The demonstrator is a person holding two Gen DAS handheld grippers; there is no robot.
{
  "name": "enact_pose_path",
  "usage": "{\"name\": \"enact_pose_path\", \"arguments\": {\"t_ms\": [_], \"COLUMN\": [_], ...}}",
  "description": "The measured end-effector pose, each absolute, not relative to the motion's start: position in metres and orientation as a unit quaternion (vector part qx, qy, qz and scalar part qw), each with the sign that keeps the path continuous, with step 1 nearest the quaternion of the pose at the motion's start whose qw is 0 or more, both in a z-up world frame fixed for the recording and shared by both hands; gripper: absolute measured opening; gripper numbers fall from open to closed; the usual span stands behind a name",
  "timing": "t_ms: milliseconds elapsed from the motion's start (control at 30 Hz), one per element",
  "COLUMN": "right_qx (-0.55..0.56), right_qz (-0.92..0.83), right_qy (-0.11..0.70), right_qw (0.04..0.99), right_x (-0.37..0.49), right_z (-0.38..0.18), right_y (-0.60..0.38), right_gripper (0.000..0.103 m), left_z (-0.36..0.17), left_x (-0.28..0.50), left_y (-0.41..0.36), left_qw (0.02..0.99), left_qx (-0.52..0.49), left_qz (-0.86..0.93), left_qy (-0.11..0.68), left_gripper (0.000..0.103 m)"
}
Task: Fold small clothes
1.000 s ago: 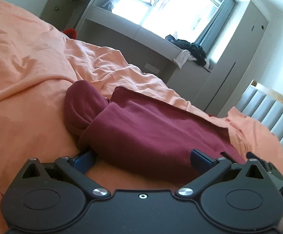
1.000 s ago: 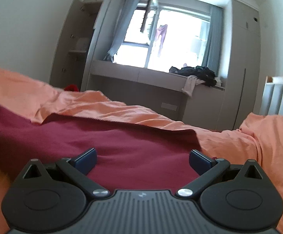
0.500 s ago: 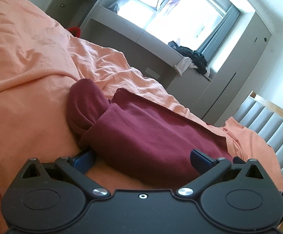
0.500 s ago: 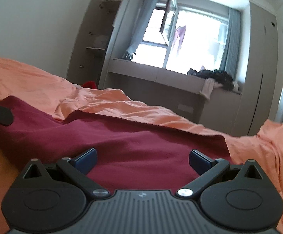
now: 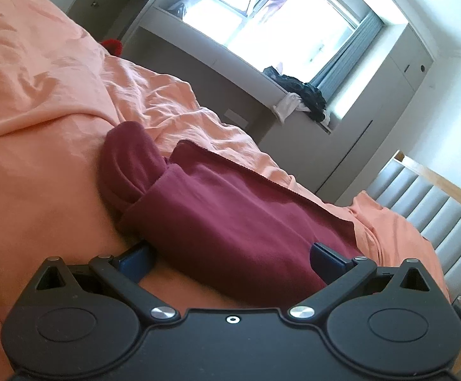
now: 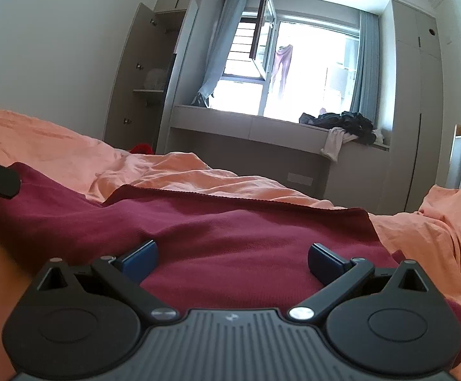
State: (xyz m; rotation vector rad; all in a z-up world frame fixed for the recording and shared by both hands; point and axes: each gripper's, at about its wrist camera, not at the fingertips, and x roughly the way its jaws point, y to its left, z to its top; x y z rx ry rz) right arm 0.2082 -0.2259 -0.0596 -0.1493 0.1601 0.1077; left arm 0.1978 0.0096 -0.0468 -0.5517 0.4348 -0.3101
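A dark red garment (image 5: 230, 222) lies on a bed covered with an orange sheet (image 5: 40, 95). The left tool (image 5: 230, 258) has its fingers spread wide at the garment's near folded edge, the cloth bulging between them; a rolled sleeve lies at the far left. The right tool (image 6: 232, 258), fingers also apart, sits low over the garment's (image 6: 246, 222) near part, cloth between the tips.

garment (image 5: 236, 219): plain maroon
bedsheet (image 5: 40, 101): plain orange
left tongs (image 5: 230, 258): black, blue pads
right tongs (image 6: 232, 258): black, blue pads
headboard (image 5: 433, 219): grey
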Motion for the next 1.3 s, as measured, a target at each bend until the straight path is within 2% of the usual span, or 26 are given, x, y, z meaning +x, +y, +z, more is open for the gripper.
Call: {"name": "enact_pose_path", "arguments": {"t_ms": [333, 1033, 1133, 1267, 1300], "right_qx": [-0.063, -0.058, -0.058, -0.058, -0.058], "right_qz": [0.051, 0.044, 0.043, 0.043, 0.043], "right_qy": [0.074, 0.066, 0.065, 0.066, 0.066], "right_qw": [0.994, 0.995, 0.995, 0.995, 0.995], "right_x": [0.207, 0.203, 0.204, 0.204, 0.204], "right_z": [-0.063, -0.068, -0.067, -0.068, -0.068], "right_y": [-0.228, -0.227, -0.226, -0.226, -0.226], "right_gripper": [0.103, 0.103, 0.103, 0.103, 0.103], "left_z": [-0.043, -0.047, -0.05, -0.048, -0.047], "left_x": [0.231, 0.224, 0.214, 0.214, 0.215], "left_y": [-0.001, -0.009, -0.002, -0.001, -0.002], "left_qw": [0.927, 0.944, 0.939, 0.936, 0.936], "left_qx": [-0.284, -0.249, -0.29, -0.305, -0.303], "left_qz": [-0.079, -0.072, -0.056, -0.028, -0.018], "left_qy": [0.231, 0.206, 0.176, 0.173, 0.175], "left_gripper": [0.103, 0.102, 0.096, 0.088, 0.083]}}
